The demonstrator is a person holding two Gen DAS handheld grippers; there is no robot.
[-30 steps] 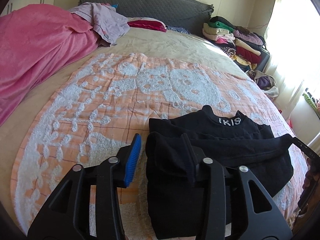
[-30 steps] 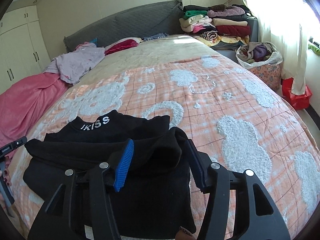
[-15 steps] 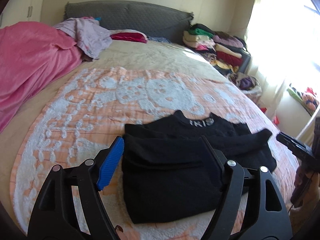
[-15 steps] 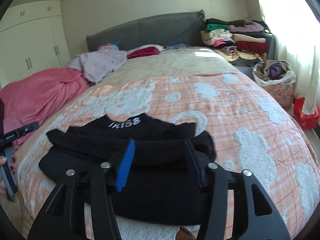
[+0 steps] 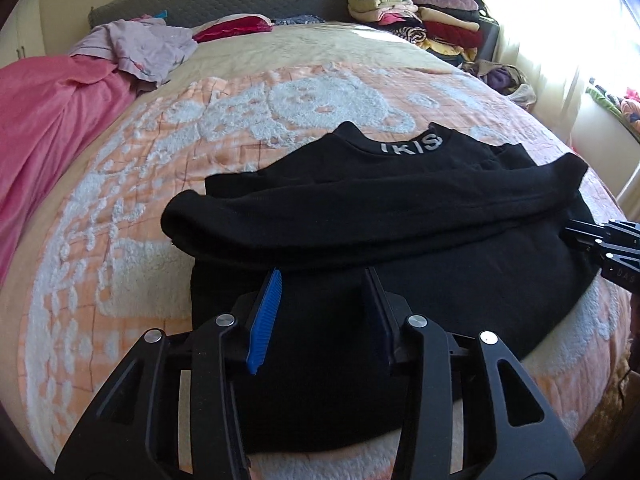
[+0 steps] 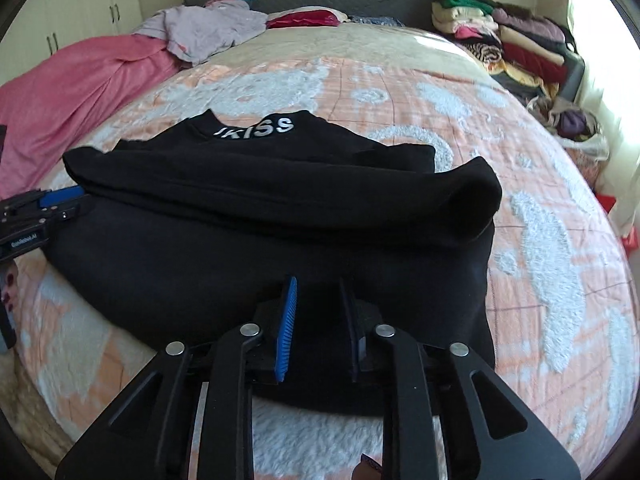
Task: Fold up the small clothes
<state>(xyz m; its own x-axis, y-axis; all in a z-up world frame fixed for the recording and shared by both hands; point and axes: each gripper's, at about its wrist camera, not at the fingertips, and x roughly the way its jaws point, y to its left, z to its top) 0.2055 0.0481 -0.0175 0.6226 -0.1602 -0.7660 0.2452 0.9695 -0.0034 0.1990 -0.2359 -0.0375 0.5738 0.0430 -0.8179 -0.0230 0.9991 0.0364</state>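
Gripper (image 6: 316, 292) closing over black top (image 6: 240, 184) lettered "KISS".

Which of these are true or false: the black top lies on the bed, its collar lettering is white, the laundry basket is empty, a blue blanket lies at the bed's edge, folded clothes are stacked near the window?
1. The black top lies on the bed. True.
2. The lettering on its collar is white. True.
3. The laundry basket is empty. False: clothes fill it.
4. A blue blanket lies at the bed's edge. False: that blanket is pink.
5. Folded clothes are stacked near the window. True.
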